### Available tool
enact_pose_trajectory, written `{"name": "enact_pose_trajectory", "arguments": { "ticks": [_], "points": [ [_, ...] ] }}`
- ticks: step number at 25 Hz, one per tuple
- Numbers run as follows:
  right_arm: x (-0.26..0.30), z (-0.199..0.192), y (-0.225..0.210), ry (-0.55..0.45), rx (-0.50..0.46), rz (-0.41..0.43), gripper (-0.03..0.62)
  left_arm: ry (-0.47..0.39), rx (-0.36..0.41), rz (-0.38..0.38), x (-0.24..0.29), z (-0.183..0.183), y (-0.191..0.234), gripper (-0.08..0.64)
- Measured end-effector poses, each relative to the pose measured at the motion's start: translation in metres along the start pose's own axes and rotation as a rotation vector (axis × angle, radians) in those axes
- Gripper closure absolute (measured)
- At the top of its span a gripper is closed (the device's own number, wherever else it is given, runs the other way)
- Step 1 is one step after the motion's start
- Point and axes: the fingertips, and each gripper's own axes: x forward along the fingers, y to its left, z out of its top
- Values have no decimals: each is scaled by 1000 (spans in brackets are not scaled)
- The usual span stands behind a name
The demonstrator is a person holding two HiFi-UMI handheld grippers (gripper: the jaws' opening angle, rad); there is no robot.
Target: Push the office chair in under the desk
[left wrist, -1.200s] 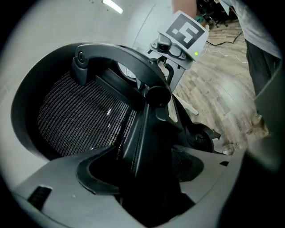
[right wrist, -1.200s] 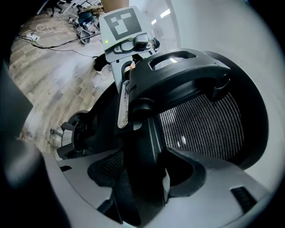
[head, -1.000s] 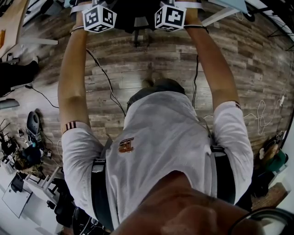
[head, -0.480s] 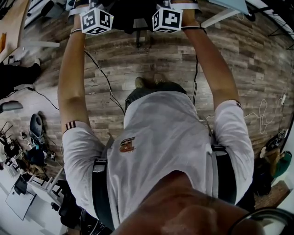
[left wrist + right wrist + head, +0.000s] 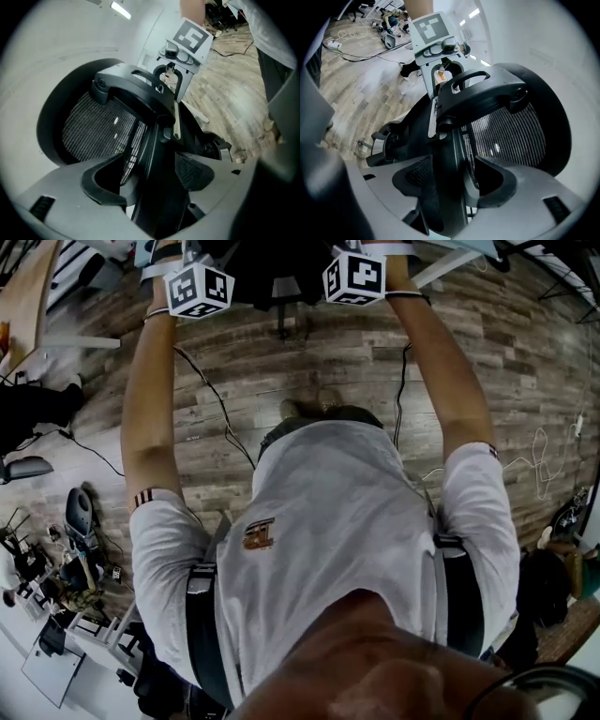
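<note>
Left gripper (image 5: 152, 176): clenched on the black side rim of the office chair (image 5: 98, 126); the rim is held between both jaws, at the lower centre of the left gripper view.
Right gripper (image 5: 450, 180): clenched on the opposite side rim of the same chair back, with the mesh panel seen to the right of its jaws.
Chair position: in the head view it is seen as a dark mass at the top edge, between the two marker cubes.
Arms: both are stretched towards the top of the head view.
Floor (image 5: 309, 362): wood planks, crossed by a cable (image 5: 211, 390) at the upper left.
Desk: it cannot be made out with certainty.
</note>
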Motion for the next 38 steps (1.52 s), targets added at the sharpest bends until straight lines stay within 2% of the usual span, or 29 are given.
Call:
{"name": "enact_pose_trajectory", "arguments": {
  "ticks": [4, 8, 12, 16, 18, 20, 24, 27, 29, 38],
  "points": [
    [-16, 4, -7, -35, 108, 8, 331, -44, -105, 46, -27, 12, 10, 214],
    [-33, 9, -19, -97, 291, 32, 331, -111, -262, 65, -50, 29, 16, 215],
    [-49, 22, -23, -201, 512, 91, 331, -209, -493, 63, -68, 50, 16, 215],
    [-73, 36, -30, -343, 818, 165, 339, -329, -747, 51, -90, 74, 17, 244],
    [-86, 41, -33, -426, 965, 196, 423, -377, -853, 52, -99, 85, 17, 315],
    [-98, 45, -34, -502, 1074, 224, 467, -415, -929, 48, -106, 95, 15, 355],
    [-119, 57, -37, -659, 1199, 286, 532, -454, -1004, 67, -116, 107, 13, 447],
    [-131, 67, -39, -752, 1241, 312, 546, -476, -1062, 97, -121, 112, 17, 512],
    [-137, 73, -37, -793, 1252, 327, 551, -480, -1086, 108, -123, 113, 19, 526],
    [-137, 75, -23, -828, 1267, 345, 558, -490, -1118, 96, -116, 120, 4, 540]
  ]
}}
